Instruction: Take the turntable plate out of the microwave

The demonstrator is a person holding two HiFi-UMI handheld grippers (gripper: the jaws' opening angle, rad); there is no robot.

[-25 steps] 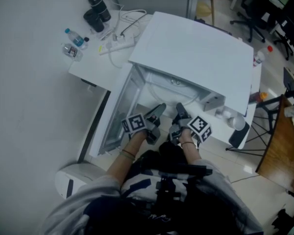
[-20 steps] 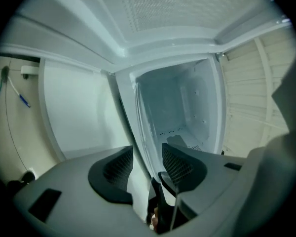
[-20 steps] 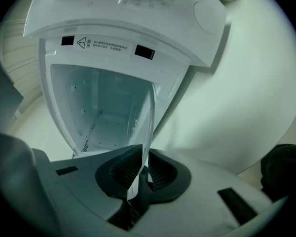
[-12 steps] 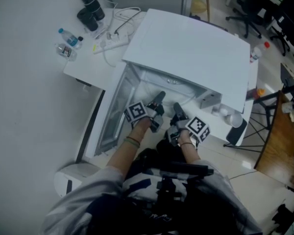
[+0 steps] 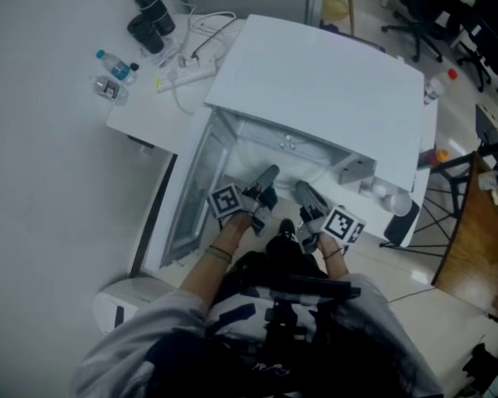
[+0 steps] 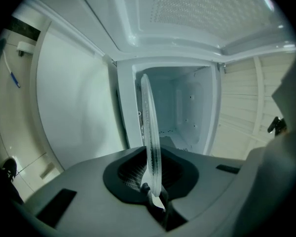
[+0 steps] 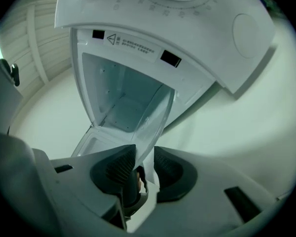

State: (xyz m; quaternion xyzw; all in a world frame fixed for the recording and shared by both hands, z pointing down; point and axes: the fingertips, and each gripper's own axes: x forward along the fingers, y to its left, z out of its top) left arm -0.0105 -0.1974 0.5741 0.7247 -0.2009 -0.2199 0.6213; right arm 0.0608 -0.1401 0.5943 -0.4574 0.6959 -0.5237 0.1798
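Head view: microwave on counter, door open; left hand-held gripper and right hand-held gripper at its mouth

Left gripper view: jaws closing on rim of turntable plate, edge-on before the cavity

Right gripper view: jaws opening, plate between them, pads not pressing

Judgement: the left grip alone carries the glass; hold it firm and draw straight out, clear of the door

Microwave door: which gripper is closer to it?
Left. The left gripper, fingers closing on the turntable plate, is beside the open door; the right gripper, fingers opening around the plate, is farther right.
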